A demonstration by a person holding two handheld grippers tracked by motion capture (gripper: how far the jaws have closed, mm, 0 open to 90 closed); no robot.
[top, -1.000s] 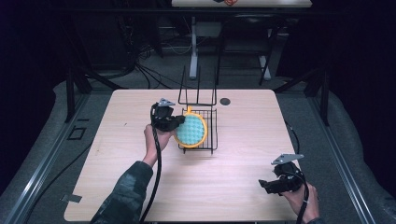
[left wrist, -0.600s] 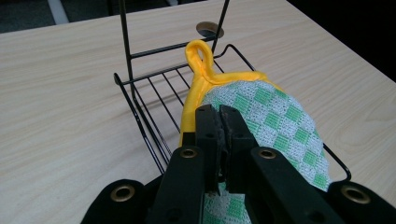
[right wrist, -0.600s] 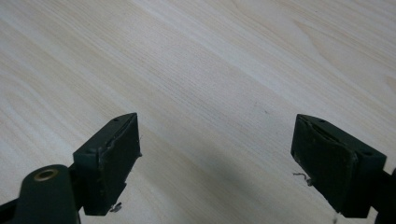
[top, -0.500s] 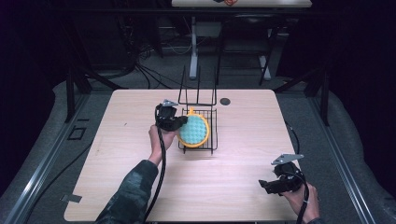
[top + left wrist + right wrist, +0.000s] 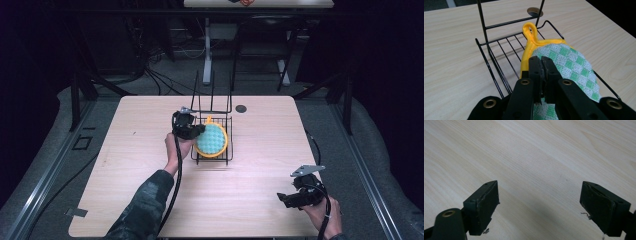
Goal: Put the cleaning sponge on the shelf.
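A round pot holder (image 5: 212, 140) (image 5: 564, 60), green-and-white checked with a yellow rim and a yellow loop, lies over the black wire rack (image 5: 223, 157) (image 5: 499, 67) at the table's middle. My left gripper (image 5: 196, 132) (image 5: 542, 63) is shut on the pot holder's near edge, jaws pressed together on the cloth. My right gripper (image 5: 286, 199) (image 5: 540, 206) hovers near the table's front right, open, with bare wood between its jaws.
The rack has a tall wire back frame (image 5: 212, 95) rising at its far side. A small dark round grommet (image 5: 241, 108) (image 5: 534, 11) sits in the table behind the rack. The wooden table (image 5: 125, 165) spreads wide on both sides.
My left gripper has carried the pot holder a little to the right and lower, over the rack. The right gripper has stayed where it was.
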